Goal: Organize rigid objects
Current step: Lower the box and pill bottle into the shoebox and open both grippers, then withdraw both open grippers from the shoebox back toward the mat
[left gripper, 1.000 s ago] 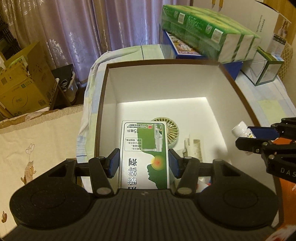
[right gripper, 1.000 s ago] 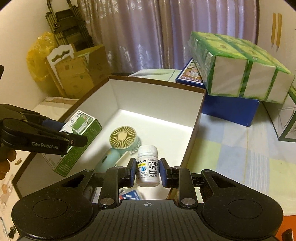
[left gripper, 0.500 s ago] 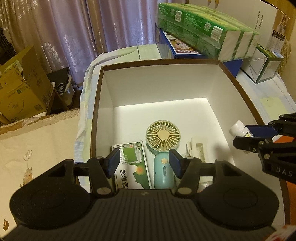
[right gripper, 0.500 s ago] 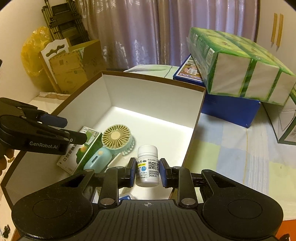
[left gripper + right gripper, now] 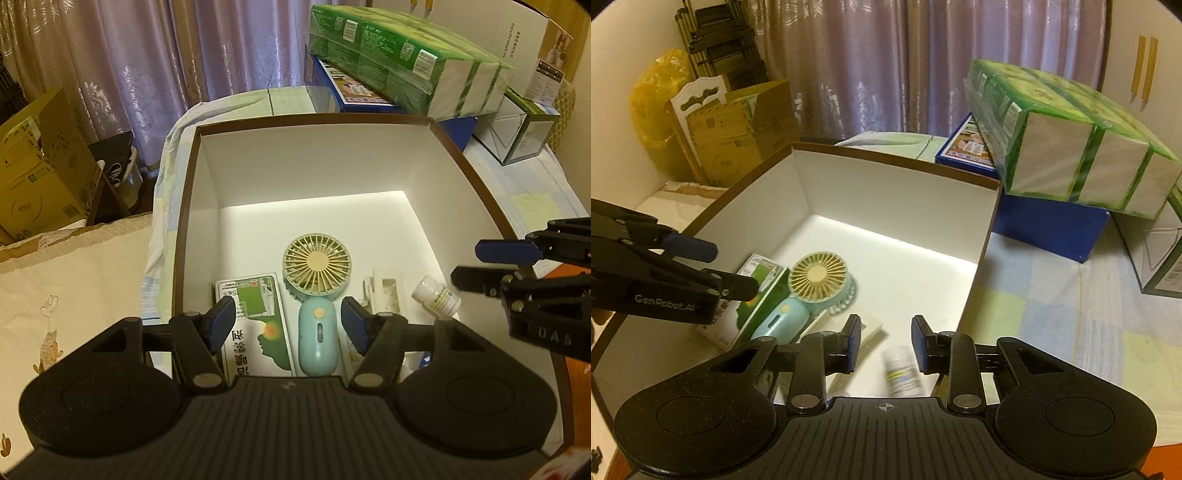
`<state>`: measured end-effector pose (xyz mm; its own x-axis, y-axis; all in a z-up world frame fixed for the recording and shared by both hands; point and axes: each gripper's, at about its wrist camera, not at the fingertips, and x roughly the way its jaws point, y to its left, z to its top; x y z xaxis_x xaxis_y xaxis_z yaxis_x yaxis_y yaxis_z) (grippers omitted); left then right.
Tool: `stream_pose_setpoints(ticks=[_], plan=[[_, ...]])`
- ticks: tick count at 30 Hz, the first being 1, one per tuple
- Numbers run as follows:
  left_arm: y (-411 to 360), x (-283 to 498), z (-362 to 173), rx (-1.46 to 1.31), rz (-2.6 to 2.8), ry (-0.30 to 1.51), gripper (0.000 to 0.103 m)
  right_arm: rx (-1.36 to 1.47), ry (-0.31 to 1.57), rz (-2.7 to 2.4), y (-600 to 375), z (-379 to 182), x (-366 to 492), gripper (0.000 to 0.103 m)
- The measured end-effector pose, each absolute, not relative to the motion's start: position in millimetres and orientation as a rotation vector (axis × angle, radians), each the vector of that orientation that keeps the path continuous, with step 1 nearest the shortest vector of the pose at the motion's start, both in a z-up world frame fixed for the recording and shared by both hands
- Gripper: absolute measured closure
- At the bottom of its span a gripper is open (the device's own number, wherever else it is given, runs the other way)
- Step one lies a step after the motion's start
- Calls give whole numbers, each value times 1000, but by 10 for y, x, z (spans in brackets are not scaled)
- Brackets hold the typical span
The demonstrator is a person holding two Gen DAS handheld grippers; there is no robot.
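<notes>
both tongs (image 5: 288, 319) (image 5: 882, 341) spread, just opening, pinching nothing; released bottle (image 5: 901, 371), blurred, liable to roll against box wall (image 5: 979, 291).

place: home room | cues: purple curtains (image 5: 886, 62); patchwork bedsheet (image 5: 1071, 306); stacked cardboard boxes (image 5: 33, 177)

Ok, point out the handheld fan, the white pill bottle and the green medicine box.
handheld fan (image 5: 317, 263), left wrist view, hub of its grille.
white pill bottle (image 5: 437, 297), left wrist view, its labelled side.
green medicine box (image 5: 258, 325), left wrist view, its printed top face.
</notes>
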<state>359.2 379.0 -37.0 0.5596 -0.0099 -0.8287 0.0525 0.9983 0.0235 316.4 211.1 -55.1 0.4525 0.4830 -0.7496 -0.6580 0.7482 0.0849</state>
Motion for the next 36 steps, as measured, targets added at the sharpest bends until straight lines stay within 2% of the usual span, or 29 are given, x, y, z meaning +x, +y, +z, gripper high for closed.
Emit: stream_pose_setpoints(ticks=[3,7,36], plan=[[3780,3560,-380,40,-43,980,43,-223,851,738,2096,-547,3121,67],[3773,3514,-380,30,-46,984,43,-238,846,750,2096,-553,3052,65],[3584,2995,44,4,-37,897,43,-182,811,759,1808,-260,2675,63]])
